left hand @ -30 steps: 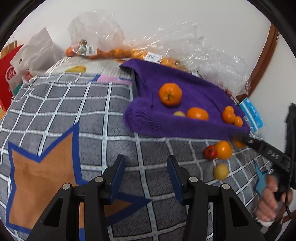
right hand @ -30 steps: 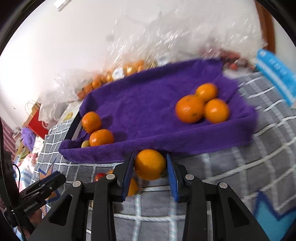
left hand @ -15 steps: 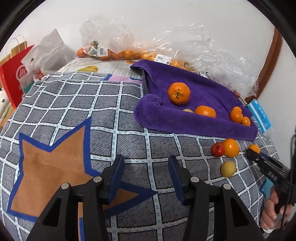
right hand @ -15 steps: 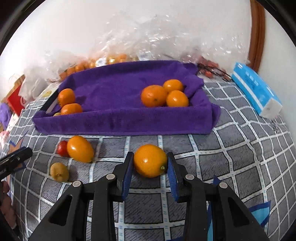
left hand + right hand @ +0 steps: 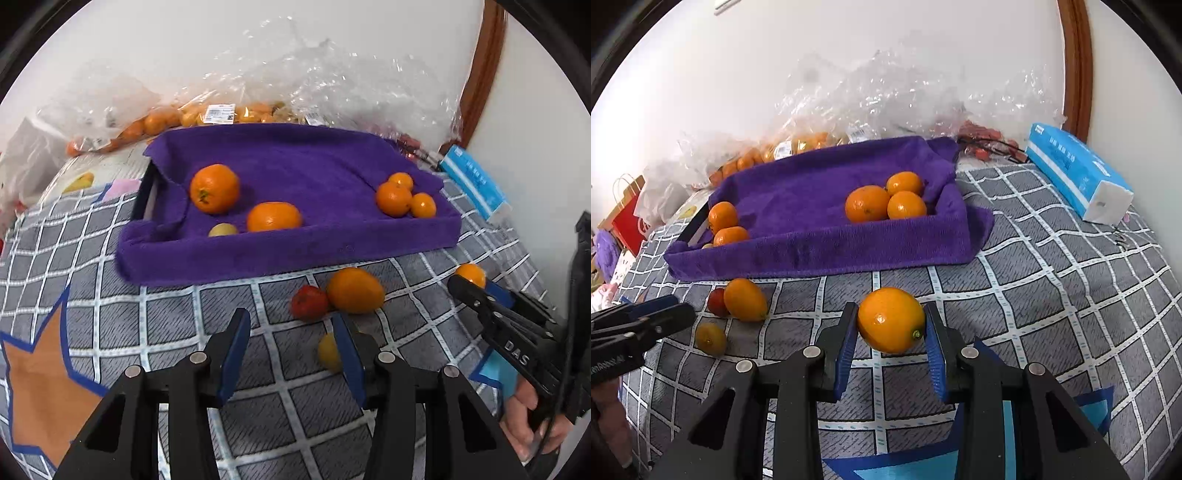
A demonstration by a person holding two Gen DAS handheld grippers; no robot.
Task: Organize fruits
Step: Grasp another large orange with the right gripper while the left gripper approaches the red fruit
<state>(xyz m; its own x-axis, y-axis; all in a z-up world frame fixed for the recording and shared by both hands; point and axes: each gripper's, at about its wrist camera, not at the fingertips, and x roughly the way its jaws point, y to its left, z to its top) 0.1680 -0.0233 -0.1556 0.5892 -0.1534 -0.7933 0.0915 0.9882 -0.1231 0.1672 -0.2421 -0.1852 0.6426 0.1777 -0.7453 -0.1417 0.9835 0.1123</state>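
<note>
Fruits [image 5: 868, 208]: six in tray [image 5: 820, 254], three loose, one in right tool [image 5: 891, 334].

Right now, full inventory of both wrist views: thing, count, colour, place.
Tray: 1, draped in purple towel, back of the checked bedspread.
Oranges in tray: 5, orange; two at left, three at right.
Small fruit in tray: 1, yellowish, front left.
Loose fruit in front of tray: orange oval, red one, small yellow one.
Tissue pack: 1, blue, right.
Plastic bags: clear, some holding oranges, by wall.
Left gripper: closing, nothing between jaws.
Right gripper: shut on orange fruit.
</note>
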